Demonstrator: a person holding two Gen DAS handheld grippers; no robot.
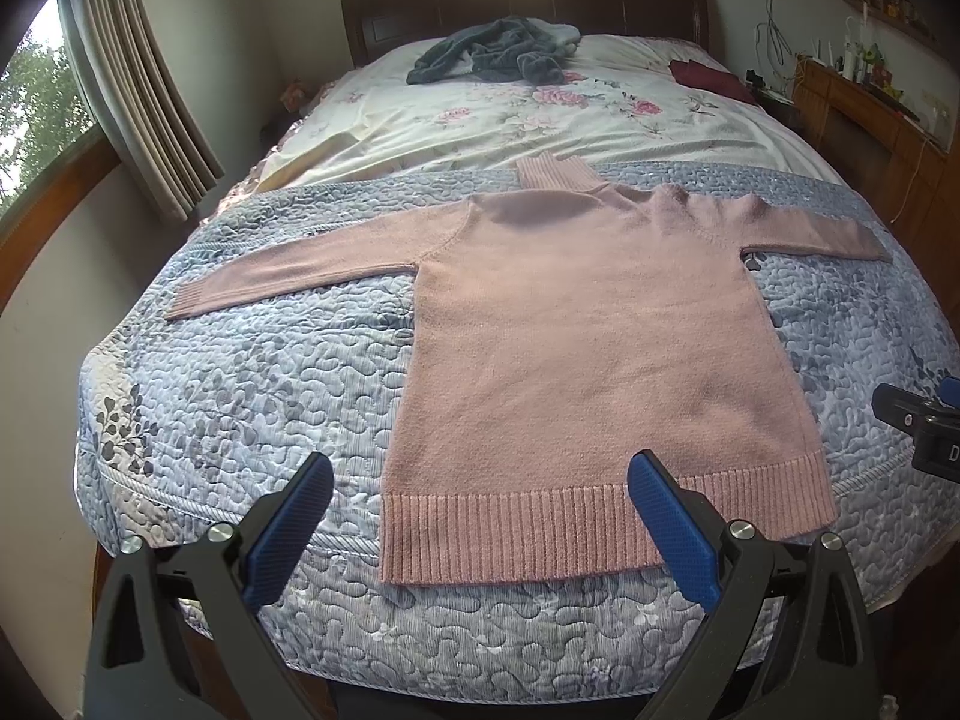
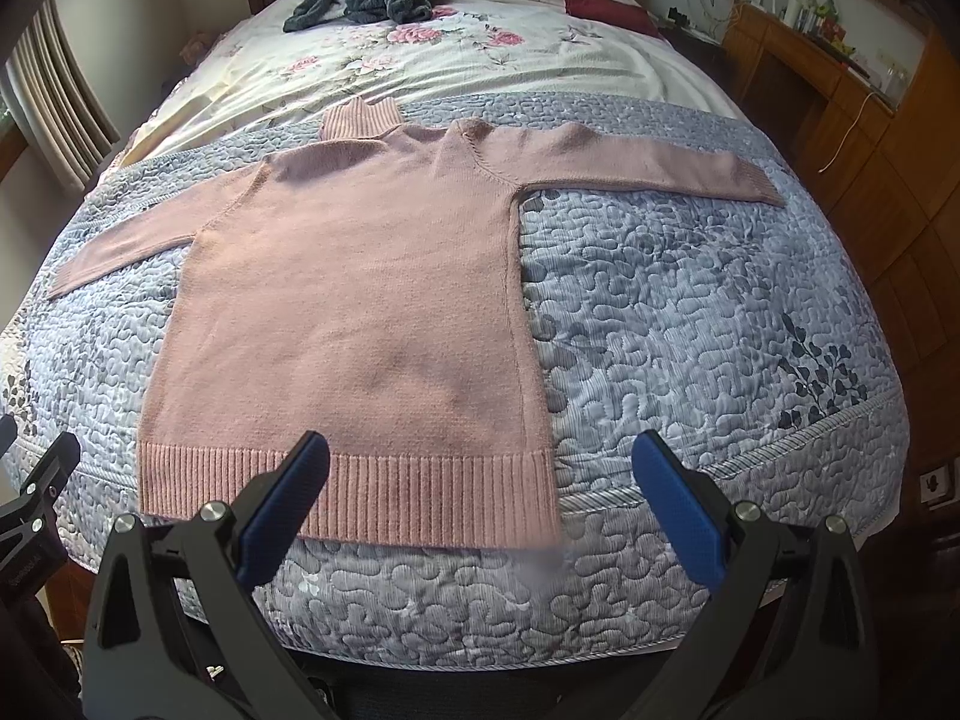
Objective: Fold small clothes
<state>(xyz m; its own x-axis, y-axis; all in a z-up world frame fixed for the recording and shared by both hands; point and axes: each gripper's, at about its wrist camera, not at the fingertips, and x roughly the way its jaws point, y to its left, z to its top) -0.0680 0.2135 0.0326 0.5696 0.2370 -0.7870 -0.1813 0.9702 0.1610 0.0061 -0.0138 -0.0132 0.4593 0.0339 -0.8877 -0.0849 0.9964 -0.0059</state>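
Observation:
A pink knitted sweater [image 1: 576, 324] [image 2: 354, 300] lies flat on the blue quilt, sleeves stretched out to both sides, ribbed collar pointing to the headboard and ribbed hem toward me. My left gripper [image 1: 480, 468] hovers open above the hem's left corner, nothing between its blue pads. My right gripper [image 2: 480, 450] is open over the hem's right corner, also holding nothing. Part of the right gripper's black body [image 1: 918, 426] shows at the right edge of the left wrist view.
The blue quilt [image 1: 252, 372] [image 2: 690, 324] covers the near half of the bed, a floral sheet [image 1: 516, 114] the far half. A dark grey garment pile [image 1: 486, 57] and a maroon cloth [image 1: 708, 78] lie near the headboard. A wooden dresser [image 2: 840, 96] stands at right, curtains [image 1: 138, 96] at left.

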